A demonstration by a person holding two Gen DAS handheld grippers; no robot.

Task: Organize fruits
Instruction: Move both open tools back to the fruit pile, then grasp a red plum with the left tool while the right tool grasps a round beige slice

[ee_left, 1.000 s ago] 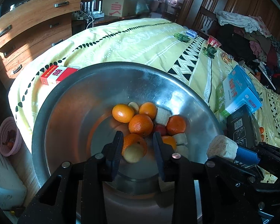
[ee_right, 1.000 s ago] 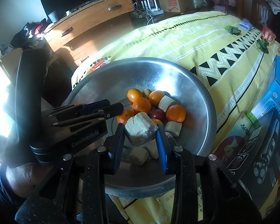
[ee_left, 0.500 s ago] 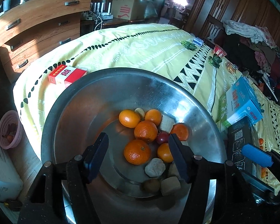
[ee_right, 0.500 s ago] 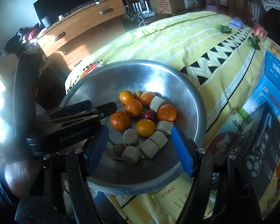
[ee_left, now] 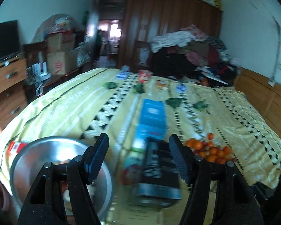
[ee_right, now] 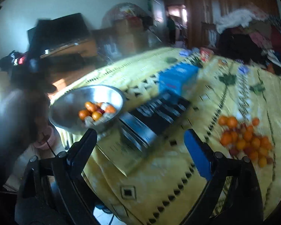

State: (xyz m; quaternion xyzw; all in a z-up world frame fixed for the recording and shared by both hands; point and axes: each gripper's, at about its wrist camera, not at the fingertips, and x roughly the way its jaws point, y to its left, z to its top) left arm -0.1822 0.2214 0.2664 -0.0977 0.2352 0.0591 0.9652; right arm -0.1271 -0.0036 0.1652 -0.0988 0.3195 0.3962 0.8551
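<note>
While the bowl (ee_right: pixel 69 101) at left holds some fruit, we see the pile (ee_right: pixel 247 140) at right waiting; left gripper (ee_left: pixel 138 155) gapes empty, right gripper (ee_right: pixel 140 140) is opening, empty.

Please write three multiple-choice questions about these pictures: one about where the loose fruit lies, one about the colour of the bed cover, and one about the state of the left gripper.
1. Where is the loose fruit pile?
A. On the bed cover, to the right of the black box
B. On the floor
C. On the wooden drawers

2. What is the main colour of the bed cover?
A. Red
B. Yellow
C. Grey

3. What is the state of the left gripper?
A. Shut on an orange
B. Shut and empty
C. Open and empty

Answers: 1 A, the pile lies on the cover beyond the box; 2 B, the cloth is yellow with black marks; 3 C, nothing between its fingers.
</note>
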